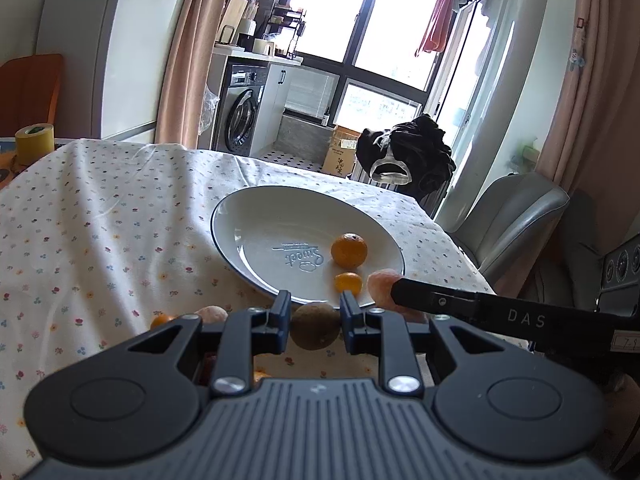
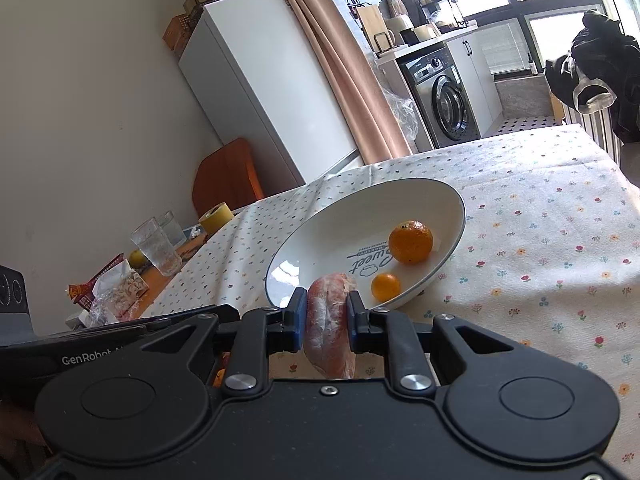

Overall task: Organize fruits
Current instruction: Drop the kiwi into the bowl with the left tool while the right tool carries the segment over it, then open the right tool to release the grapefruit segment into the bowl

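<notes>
Sunlit from a large window, a table is covered by a flower-print cloth (image 2: 540, 248), on which a white plate (image 1: 256, 216) lettered "Sweet" is set. Two oranges, a larger orange (image 2: 411, 241) and a smaller orange (image 2: 385, 287), are held in the plate. A brown round fruit (image 1: 314, 326) is clamped by the left gripper (image 1: 315, 316) just before the plate's near rim. A pinkish fruit (image 2: 328, 320), possibly film-wrapped, is pinched by the right gripper (image 2: 327, 318) at the rim.

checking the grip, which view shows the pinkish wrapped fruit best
The right wrist view: the pinkish wrapped fruit sits large between the right gripper fingers. The left wrist view shows only its rounded end behind a finger.
</notes>
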### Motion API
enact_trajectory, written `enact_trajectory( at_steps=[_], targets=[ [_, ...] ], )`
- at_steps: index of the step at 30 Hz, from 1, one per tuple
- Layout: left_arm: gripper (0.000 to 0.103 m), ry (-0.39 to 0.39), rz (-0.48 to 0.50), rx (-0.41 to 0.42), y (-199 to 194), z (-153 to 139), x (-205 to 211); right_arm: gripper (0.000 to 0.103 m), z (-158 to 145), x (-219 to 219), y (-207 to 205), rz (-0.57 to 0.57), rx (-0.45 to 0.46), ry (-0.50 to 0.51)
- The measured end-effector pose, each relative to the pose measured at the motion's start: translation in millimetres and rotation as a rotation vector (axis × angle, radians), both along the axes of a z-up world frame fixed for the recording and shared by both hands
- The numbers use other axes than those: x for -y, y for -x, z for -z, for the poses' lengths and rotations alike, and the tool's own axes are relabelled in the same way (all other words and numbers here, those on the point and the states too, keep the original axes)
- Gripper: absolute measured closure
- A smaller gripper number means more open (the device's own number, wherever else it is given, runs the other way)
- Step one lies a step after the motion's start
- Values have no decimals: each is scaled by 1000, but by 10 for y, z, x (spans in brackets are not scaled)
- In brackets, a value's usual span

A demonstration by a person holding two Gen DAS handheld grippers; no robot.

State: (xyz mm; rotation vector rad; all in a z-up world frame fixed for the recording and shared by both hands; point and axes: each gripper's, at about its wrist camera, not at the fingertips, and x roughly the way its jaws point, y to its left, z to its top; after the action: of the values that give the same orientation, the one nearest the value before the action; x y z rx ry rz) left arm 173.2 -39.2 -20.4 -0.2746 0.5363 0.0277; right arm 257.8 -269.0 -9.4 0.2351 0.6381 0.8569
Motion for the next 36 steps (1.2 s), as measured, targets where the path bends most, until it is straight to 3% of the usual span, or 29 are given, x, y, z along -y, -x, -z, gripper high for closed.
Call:
enact_trajectory(
  at_steps=[19, 29, 36],
  targets=[
    [79, -19, -89, 21, -683, -129, -134, 84, -123, -217, -479, 12, 38, 1],
    [71, -32, -122, 15, -617, -143, -266, 84, -100, -353, -554, 9, 41, 14],
    [56, -16, -147, 24, -436, -162, -386, 83, -161, -467, -531, 13, 67, 20]
  ],
)
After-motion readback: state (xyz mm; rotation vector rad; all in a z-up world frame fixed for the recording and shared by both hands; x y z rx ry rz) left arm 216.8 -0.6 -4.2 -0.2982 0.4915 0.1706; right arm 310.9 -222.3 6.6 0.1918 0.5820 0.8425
